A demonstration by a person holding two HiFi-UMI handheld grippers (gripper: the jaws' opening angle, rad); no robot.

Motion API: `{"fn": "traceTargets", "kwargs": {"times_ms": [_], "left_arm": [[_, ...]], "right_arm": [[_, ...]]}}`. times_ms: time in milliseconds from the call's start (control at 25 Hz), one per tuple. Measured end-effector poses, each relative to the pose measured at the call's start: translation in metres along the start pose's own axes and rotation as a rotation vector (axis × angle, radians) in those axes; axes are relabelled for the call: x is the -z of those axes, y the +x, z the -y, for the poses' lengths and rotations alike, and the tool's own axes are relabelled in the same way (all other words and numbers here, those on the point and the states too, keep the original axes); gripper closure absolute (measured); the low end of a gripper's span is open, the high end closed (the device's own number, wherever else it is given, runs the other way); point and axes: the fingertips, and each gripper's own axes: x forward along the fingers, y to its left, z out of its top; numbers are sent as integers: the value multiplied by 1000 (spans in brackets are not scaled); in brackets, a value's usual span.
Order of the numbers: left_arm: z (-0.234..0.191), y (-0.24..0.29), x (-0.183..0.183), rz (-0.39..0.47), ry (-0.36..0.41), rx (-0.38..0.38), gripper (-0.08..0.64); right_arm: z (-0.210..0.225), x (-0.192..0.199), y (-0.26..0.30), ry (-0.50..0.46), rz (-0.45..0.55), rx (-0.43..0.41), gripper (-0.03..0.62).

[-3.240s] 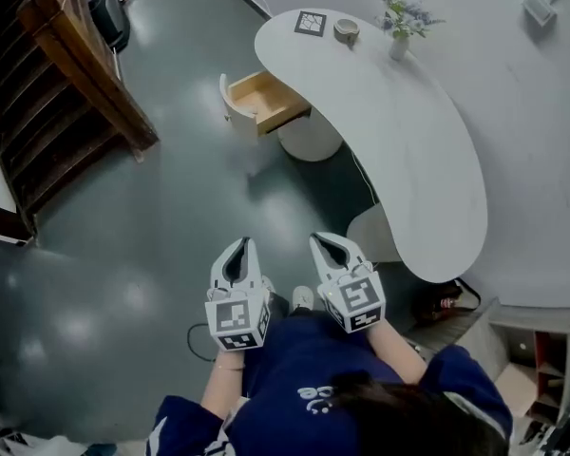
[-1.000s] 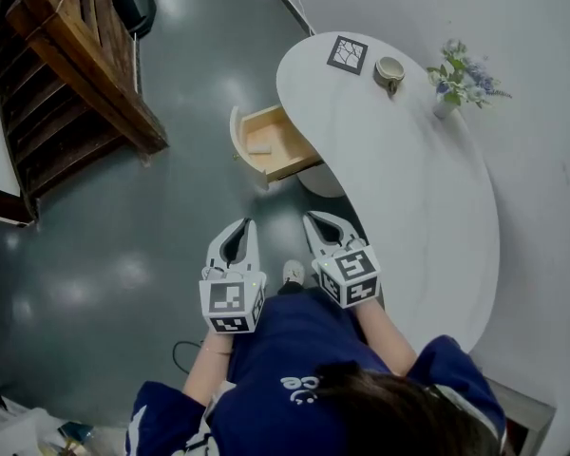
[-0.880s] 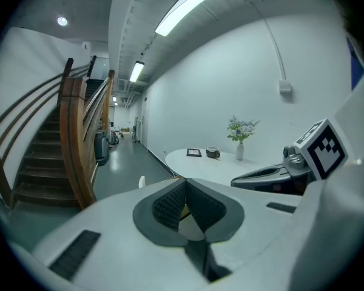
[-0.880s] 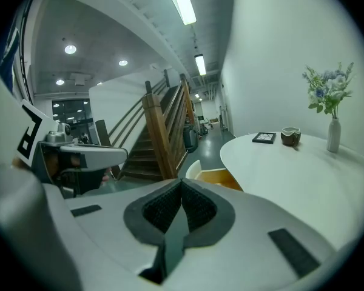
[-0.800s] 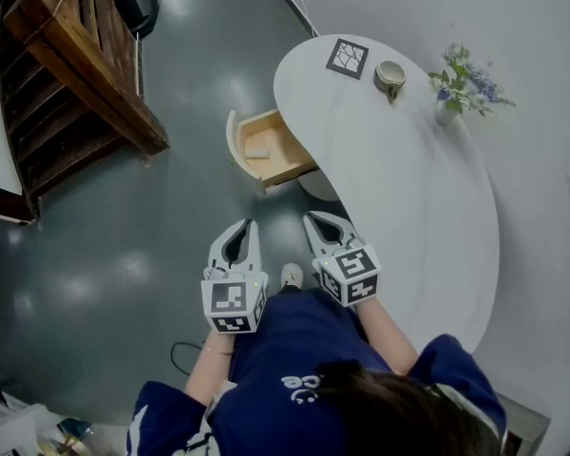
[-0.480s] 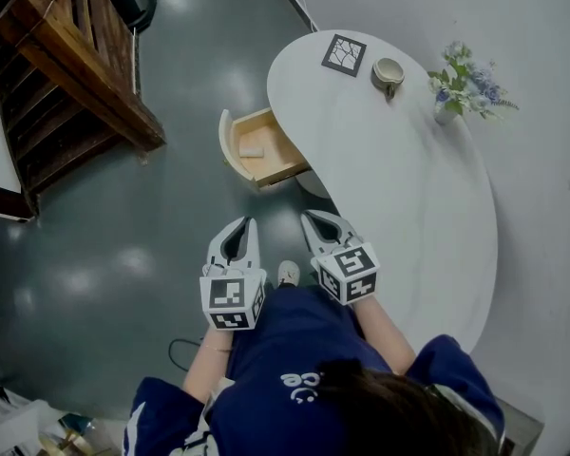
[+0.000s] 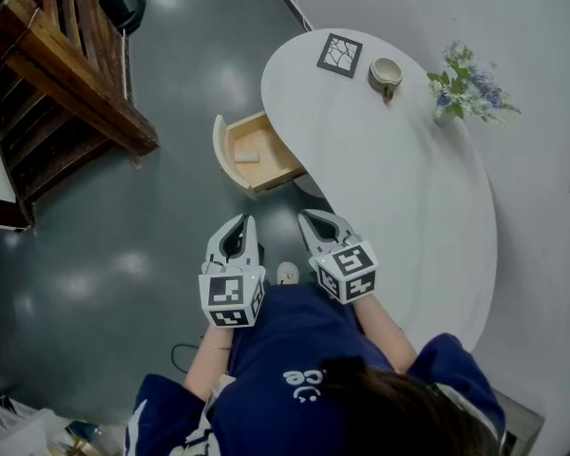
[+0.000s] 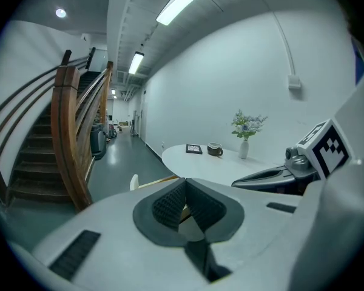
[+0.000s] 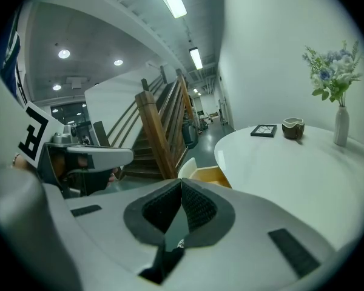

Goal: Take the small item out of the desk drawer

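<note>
The wooden desk drawer (image 7: 266,164) stands pulled out from the left edge of the white curved desk (image 7: 408,188). A small pale block (image 7: 247,151) lies inside it. Both grippers are held side by side over the floor, below the drawer and well short of it. My left gripper (image 7: 250,220) is shut and empty; its own view shows the pads (image 8: 170,204) meeting, with the drawer (image 8: 161,180) beyond. My right gripper (image 7: 303,216) is also shut and empty, and the drawer (image 9: 210,174) lies ahead of its tips (image 9: 181,185).
On the desk's far end lie a marker card (image 7: 338,54), a cup (image 7: 386,70) and a vase of flowers (image 7: 459,91). A wooden staircase (image 7: 62,74) rises at the upper left. Dark grey floor (image 7: 123,255) lies between me and the drawer.
The desk and drawer have drifted left and slightly nearer in the head view as the person steps closer. Both grippers stay shut and side by side.
</note>
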Motion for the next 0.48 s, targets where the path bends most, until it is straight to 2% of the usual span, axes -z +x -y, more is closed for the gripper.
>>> {"fn": "traceTargets", "kwargs": {"times_ms": [480], "left_arm": [[-59,55,-23,-15,-4,58,555]], "right_arm": [[9,-34,65,-6,-30,27,584]]}}
